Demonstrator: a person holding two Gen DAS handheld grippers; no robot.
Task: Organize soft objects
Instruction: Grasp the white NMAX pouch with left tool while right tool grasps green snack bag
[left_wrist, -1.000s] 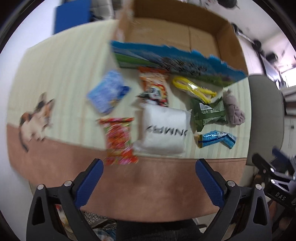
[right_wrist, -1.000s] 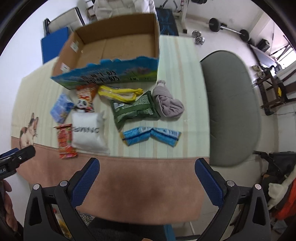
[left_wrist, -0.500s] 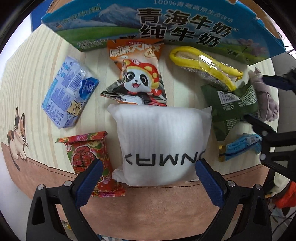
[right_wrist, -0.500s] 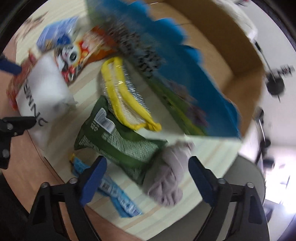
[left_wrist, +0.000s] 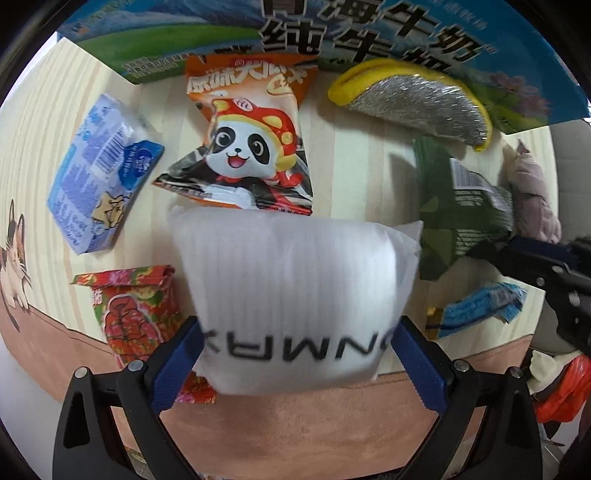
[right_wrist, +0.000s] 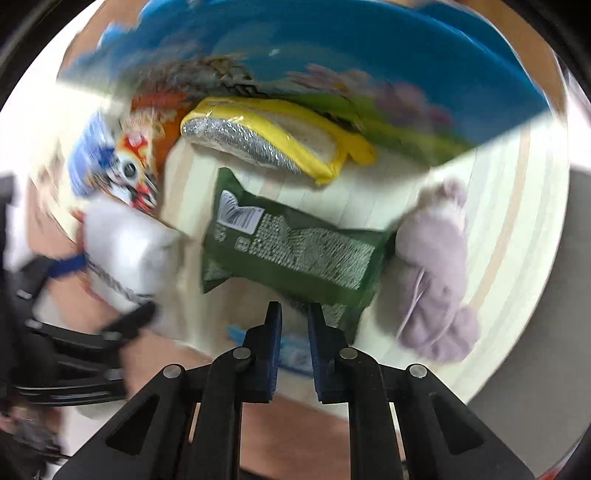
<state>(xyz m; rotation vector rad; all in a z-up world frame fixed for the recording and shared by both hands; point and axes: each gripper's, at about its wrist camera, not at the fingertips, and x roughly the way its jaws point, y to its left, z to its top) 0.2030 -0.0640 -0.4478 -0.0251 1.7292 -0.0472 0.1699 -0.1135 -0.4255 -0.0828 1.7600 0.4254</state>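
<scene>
Left wrist view: we straddle the white pack (left_wrist: 295, 291) with the left hand-held gripper (left_wrist: 295, 365), jaws spread, closing.
Right hand-held gripper (right_wrist: 294, 328): we see it clenched, apparently empty.
Progress: everything still outside the box (left_wrist: 517, 66).

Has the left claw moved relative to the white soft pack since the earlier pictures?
Yes. The left claw has come down toward the white soft pack with black lettering; its blue fingers now flank the pack's near end, having closed slightly.

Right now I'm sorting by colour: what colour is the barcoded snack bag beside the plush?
Dark green snack bag, clearest in right wrist view.
</scene>
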